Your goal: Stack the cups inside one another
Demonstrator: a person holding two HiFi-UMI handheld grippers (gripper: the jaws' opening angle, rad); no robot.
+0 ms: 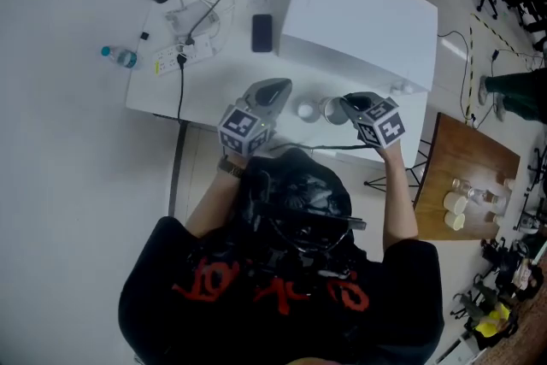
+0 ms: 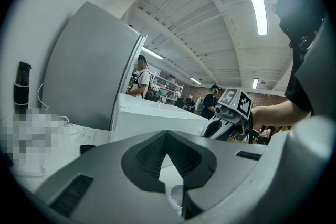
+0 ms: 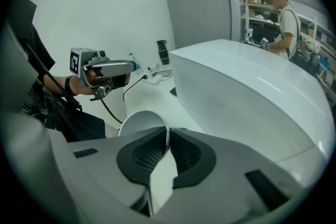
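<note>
White against white: grips one cup [image 3: 140, 122] by its thin rim wall in the right tool [image 3: 169, 132], tilted and apparently lifted off the surface [image 1: 214, 90], with a second cup [image 1: 306, 109] standing on that surface just beside it, between the two tools. Holds the left tool [image 2: 167, 136] level and near the standing cup, jaws together on nothing. Looks like the carry step of nesting; next calls for turning the held cup upright over the standing one's mouth, lining up the rims, lowering it in, and only then parting the jaws.
</note>
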